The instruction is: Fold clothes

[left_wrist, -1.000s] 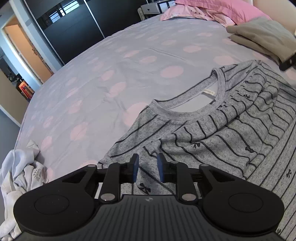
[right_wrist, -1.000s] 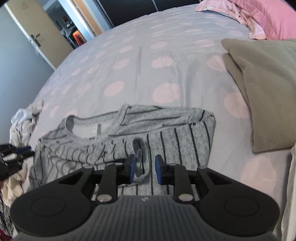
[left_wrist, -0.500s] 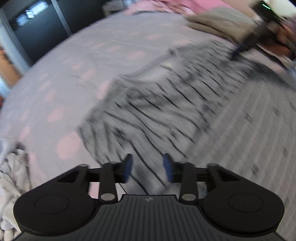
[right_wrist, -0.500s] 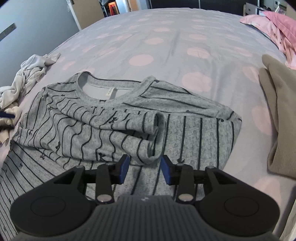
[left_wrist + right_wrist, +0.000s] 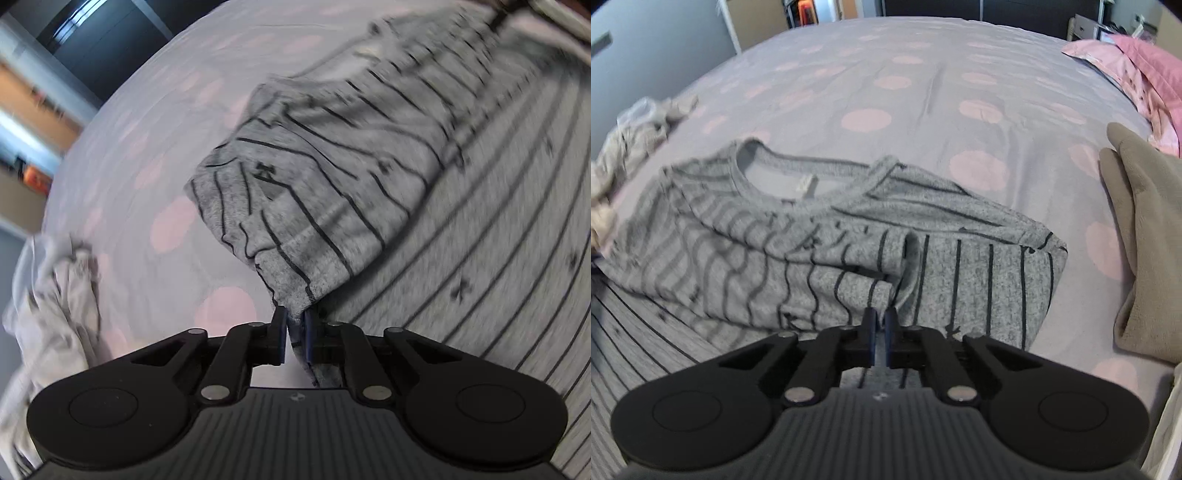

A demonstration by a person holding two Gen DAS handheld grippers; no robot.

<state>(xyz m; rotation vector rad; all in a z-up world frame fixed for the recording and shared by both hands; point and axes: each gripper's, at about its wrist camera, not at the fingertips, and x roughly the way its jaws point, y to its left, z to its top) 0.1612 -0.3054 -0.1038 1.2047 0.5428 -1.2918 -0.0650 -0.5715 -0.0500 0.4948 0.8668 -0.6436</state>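
On the bed: grey striped shirt (image 5: 849,236) lies on the bedsheet (image 5: 905,92), lilac with pink dots; neckline points away from both cameras.
Shirt layout: one sleeve is folded across the chest; its cuff end (image 5: 908,266) sits near the middle of the garment, right in front of the right tongs.
Left tongs (image 5: 295,328): drawn narrow, with a bunched corner of the shirt (image 5: 303,291) pinched between the fingers; cloth runs up and away from the tips in a taut bundle.
Right tongs (image 5: 881,332): drawn narrow at the folded sleeve; fabric shows in the slit between the fingers and looks gripped there.
Shirt vs. left tongs: the body of the shirt spreads to the right of the tips, bare sheet to the left; left view is motion-blurred.
Shirt vs. right tongs: the garment spreads mostly left and ahead of the tips.
Beside the shirt: crumpled pale laundry (image 5: 631,147) at left, folded olive garment (image 5: 1141,240) at right, pink pillow (image 5: 1145,70) far right.
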